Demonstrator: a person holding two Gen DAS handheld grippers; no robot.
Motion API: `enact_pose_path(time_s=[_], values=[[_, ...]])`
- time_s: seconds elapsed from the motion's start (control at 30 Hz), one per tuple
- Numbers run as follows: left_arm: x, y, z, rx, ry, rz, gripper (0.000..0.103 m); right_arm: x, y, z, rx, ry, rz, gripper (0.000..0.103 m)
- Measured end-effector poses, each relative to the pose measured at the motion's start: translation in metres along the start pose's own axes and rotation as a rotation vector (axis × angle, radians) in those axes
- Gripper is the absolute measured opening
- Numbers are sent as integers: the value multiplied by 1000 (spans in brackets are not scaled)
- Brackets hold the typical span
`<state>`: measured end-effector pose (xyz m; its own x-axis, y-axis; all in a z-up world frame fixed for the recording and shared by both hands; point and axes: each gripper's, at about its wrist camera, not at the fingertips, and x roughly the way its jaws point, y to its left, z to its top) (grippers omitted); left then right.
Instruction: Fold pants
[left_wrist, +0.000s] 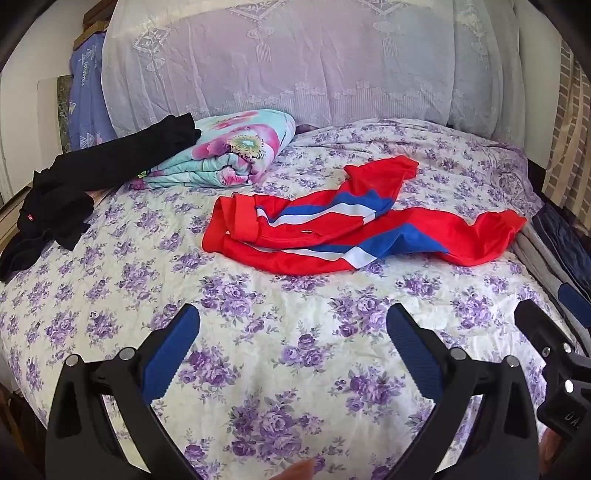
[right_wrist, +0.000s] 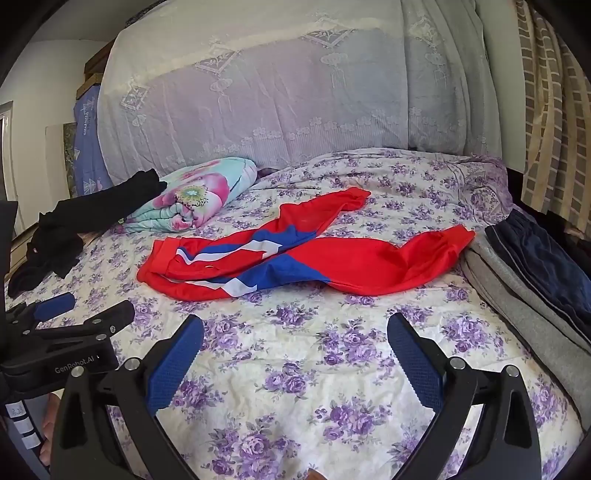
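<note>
Red pants with blue and white stripes (left_wrist: 332, 229) lie crumpled on the floral bed cover (left_wrist: 258, 332), waistband to the left, legs spread to the right. They also show in the right wrist view (right_wrist: 332, 266). My left gripper (left_wrist: 291, 317) is open and empty, hovering over the bed in front of the pants. My right gripper (right_wrist: 295, 328) is open and empty, also short of the pants. The right gripper shows at the right edge of the left wrist view (left_wrist: 554, 317), and the left gripper shows at the left of the right wrist view (right_wrist: 88, 310).
A folded floral blanket (left_wrist: 229, 155) and black clothes (left_wrist: 74, 184) lie at the back left. Folded grey (right_wrist: 524, 295) and dark blue garments (right_wrist: 546, 258) are stacked at the bed's right edge. A lace-covered headboard (left_wrist: 295, 62) stands behind.
</note>
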<state>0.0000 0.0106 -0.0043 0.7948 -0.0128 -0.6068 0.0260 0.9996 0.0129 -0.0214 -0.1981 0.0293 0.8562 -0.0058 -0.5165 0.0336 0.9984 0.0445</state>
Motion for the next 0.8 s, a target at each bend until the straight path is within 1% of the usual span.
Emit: enact_pose_path(time_s=[0.8], values=[[0,3,-3,-5,-1,1,99,-4,2,-1,0,-4,4,100]])
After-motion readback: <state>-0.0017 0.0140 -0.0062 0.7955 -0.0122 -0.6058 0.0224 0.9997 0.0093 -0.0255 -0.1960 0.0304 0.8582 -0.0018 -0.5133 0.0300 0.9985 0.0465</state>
